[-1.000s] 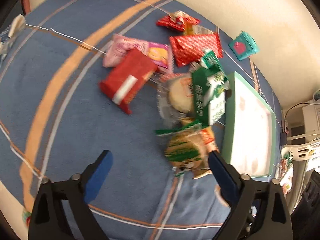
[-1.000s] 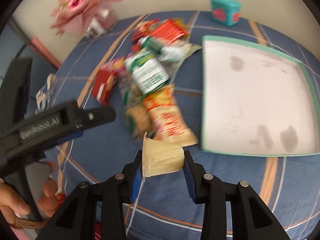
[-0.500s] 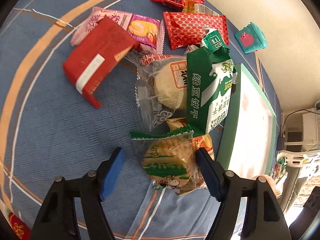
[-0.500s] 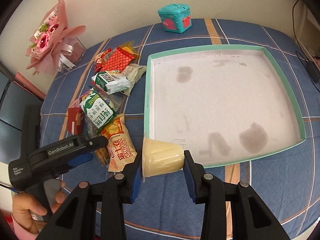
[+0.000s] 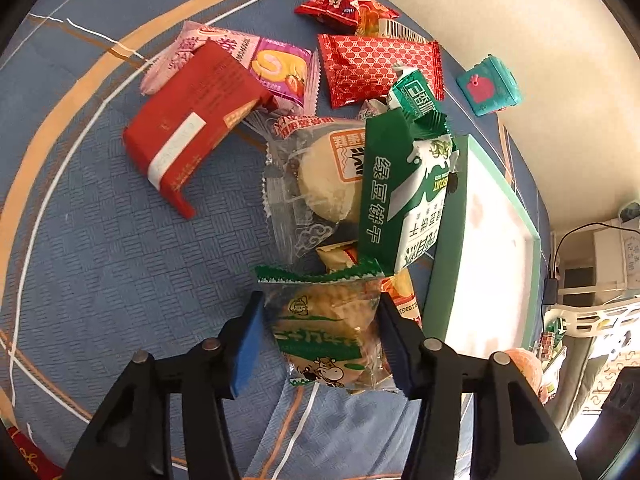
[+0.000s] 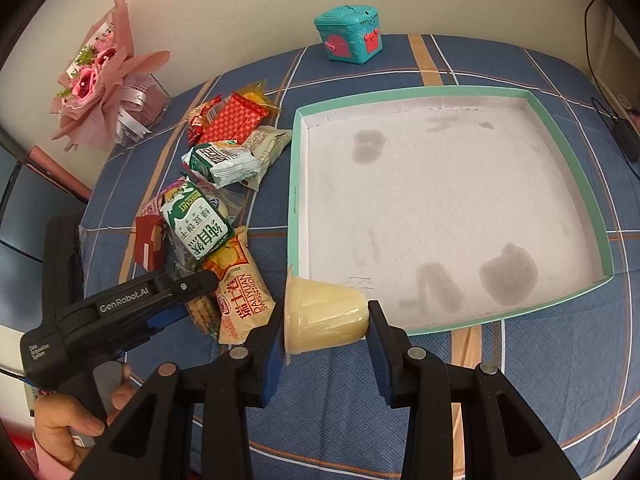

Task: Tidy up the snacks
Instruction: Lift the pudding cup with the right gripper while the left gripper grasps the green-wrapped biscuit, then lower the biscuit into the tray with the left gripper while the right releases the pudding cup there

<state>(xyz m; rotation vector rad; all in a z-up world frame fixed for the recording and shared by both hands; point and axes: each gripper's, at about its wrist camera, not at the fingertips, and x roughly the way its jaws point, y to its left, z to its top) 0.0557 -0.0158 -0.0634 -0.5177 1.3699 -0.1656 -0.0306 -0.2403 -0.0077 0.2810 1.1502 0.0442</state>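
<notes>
Right hand-held gripper is clamped on a pale yellow jelly cup, cup lying sideways btw the blue pads, held above the tabletop just in front of the near rim of the teal tray. Tray interior is white w/ a few dark stains, nothing in it.

Left hand-held gripper has its two pads against both sides of a green-edged clear biscuit pack, closed on it at the near end of the snack pile. In the right wrist view the same left gripper comes in from the left, a hand around its handle.

Just beyond the biscuit pack: an orange swiss-roll pack lying beside the tray's left wall, then a green-and-white biscuit pack resting on a clear-wrapped round pastry. Left of those, a red box sits partly over a pink cake-roll pack. Farther back, a red patterned wrapper, a small green pack and a red candy bag.

Far edge of tabletop: a teal toy box near the wall; a pink bouquet at the far left corner.
</notes>
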